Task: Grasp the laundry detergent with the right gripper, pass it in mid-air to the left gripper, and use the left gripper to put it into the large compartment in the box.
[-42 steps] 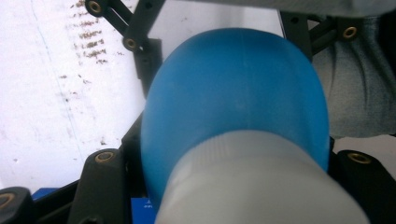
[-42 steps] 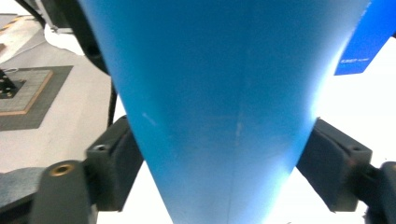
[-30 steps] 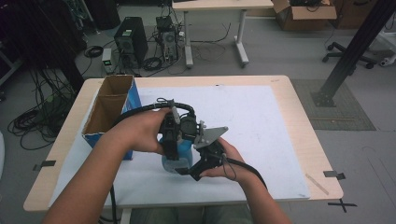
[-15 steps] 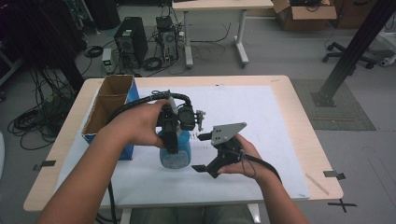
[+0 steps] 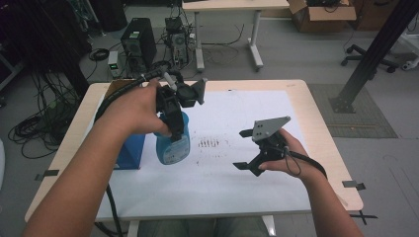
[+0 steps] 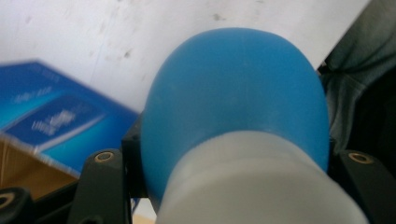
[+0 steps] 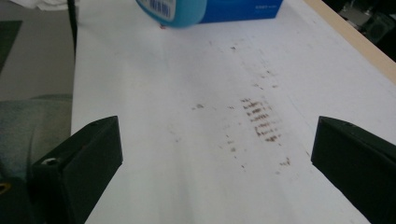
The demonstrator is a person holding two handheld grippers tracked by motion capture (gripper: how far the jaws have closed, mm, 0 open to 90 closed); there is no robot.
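left gripper jaws clamped round neck of blue bottle, lifted off white surface beside blue box | right gripper jaws wide, nothing between, well apart from bottle, over brown smudges

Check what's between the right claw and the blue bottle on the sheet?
Only bare white sheet with dark smudges lies between the open right claw and the blue bottle, seen in the high view and right gripper view.
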